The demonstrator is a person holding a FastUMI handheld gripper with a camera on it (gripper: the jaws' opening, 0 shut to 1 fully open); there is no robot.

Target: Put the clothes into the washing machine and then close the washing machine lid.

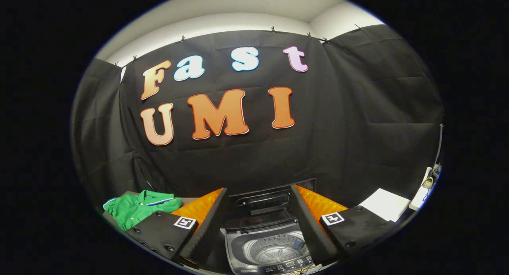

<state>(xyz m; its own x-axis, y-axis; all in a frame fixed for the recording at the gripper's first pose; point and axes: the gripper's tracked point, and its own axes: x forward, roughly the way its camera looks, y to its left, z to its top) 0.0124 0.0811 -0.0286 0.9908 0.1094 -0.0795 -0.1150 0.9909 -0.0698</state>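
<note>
On the left, just beyond the left finger, a green polo shirt [137, 209] lies crumpled on a dark surface [109, 219]; it is bright green with a folded collar and a thin white-and-dark stripe along the collar edge and at one sleeve cuff, and its near edge is hidden behind the finger's black block. The gripper [260, 223] hangs above the scene with its two fingers [204, 227] spread wide apart and nothing between the pads; each finger has a black ribbed inner face, an orange backing and a small square black-and-white marker on its black mount. Between the fingers, low and near, sits the washing machine [267, 247], a top-loader in grey with its lid [264, 201] raised upright at the far side, dark and nearly edge-on against the cloth. The drum [276, 248] is open and shows bare perforated metal with a ribbed base, and a row of buttons runs along the near rim. To the right, beyond the right finger, a white sheet [385, 205] lies flat, and farther right a small white object with a cable [427, 183] stands beside the black cloth wall.
</note>
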